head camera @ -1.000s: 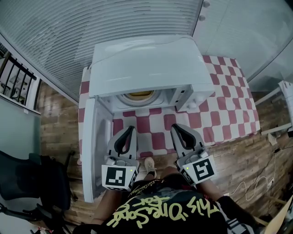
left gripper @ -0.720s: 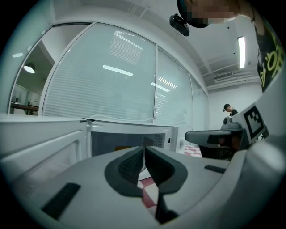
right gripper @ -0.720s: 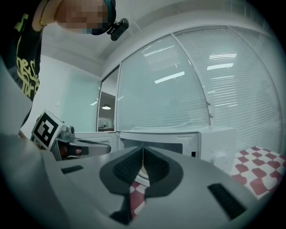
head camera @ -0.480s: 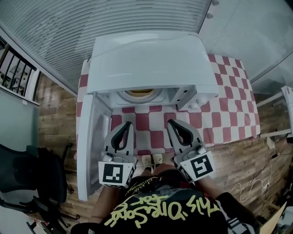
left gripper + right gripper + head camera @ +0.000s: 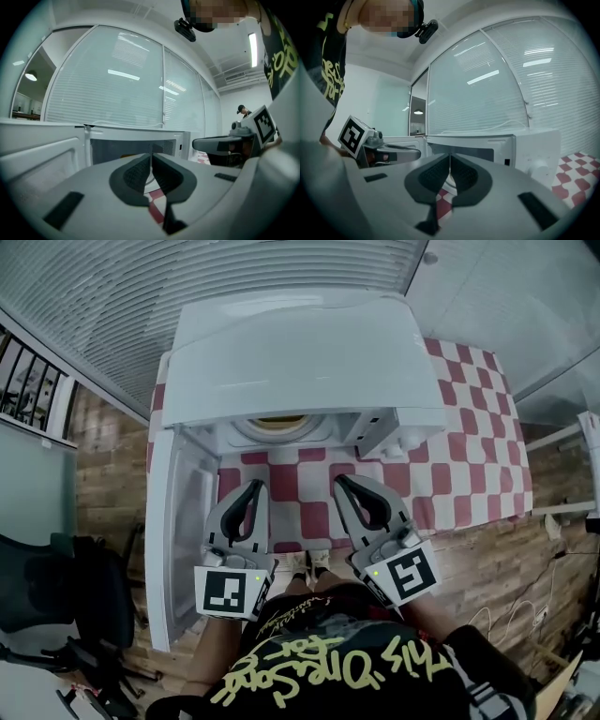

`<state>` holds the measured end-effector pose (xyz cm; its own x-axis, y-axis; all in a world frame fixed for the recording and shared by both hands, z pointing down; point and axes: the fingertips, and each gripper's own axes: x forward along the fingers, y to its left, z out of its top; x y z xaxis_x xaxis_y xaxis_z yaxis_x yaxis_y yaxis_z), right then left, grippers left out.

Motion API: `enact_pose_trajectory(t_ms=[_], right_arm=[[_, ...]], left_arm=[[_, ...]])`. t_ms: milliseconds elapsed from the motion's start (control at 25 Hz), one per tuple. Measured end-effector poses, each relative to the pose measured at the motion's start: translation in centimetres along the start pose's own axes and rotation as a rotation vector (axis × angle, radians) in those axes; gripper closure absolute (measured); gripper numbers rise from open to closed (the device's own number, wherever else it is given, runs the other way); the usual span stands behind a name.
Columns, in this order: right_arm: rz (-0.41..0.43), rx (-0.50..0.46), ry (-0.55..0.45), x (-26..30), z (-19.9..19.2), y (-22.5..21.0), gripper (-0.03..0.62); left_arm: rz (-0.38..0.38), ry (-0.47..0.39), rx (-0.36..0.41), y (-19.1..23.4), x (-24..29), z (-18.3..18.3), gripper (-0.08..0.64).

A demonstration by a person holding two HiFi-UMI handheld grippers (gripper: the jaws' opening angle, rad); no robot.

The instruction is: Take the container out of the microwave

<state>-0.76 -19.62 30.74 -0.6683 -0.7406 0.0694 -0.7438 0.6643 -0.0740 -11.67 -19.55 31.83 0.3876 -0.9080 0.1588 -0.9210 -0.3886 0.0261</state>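
We hold the left hand-held gripper (image 5: 253,486) and right hand-held gripper (image 5: 341,480) closed and empty. Ahead, between them, the container (image 5: 281,418) sits inside the open microwave (image 5: 291,352). It looks rigid, light, perhaps slippery; we would pinch its near rim

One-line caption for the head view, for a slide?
Left gripper and right gripper, both shut and empty, face the open microwave on a checked cloth; the container sits inside.
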Motion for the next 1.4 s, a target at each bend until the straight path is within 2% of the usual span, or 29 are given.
enact_pose_trajectory(t_ms=[200,480,520,600,720,880,1040,1400], right_arm=[[0.012,-0.011,0.018,0.6,-0.4,0.1,0.581],[0.012,-0.015,0.042,1.1,-1.4,0.1,0.578],[0.014,-0.012,0.048,1.3,-1.6,0.1,0.571],[0.018,-0.005,0.06,1.5,-2.1,0.0,0.509],[0.019,0.003,0.073,1.9,-2.7,-0.1,0.49],[0.025,0.004,0.097,2.6,-3.6,-0.4,0.453],[0.02,0.018,0.119,3.6,-4.5,-1.0,0.416],[0.001,0.017,0.134,5.6,-5.3,-2.1,0.39]], left_arm=[[-0.001,0.013,0.018,0.2,0.2,-0.4,0.545],[0.009,0.01,-0.001,0.5,0.4,-0.8,0.543],[0.014,0.011,-0.001,0.7,0.5,-0.9,0.543],[0.028,0.015,-0.005,1.0,0.6,-1.2,0.543],[0.03,0.036,-0.018,1.2,0.9,-2.0,0.531],[0.015,0.059,-0.022,1.1,1.6,-2.9,0.468],[0.026,0.066,-0.022,1.6,2.3,-3.8,0.454],[0.041,0.1,-0.011,2.7,3.8,-5.1,0.423]])
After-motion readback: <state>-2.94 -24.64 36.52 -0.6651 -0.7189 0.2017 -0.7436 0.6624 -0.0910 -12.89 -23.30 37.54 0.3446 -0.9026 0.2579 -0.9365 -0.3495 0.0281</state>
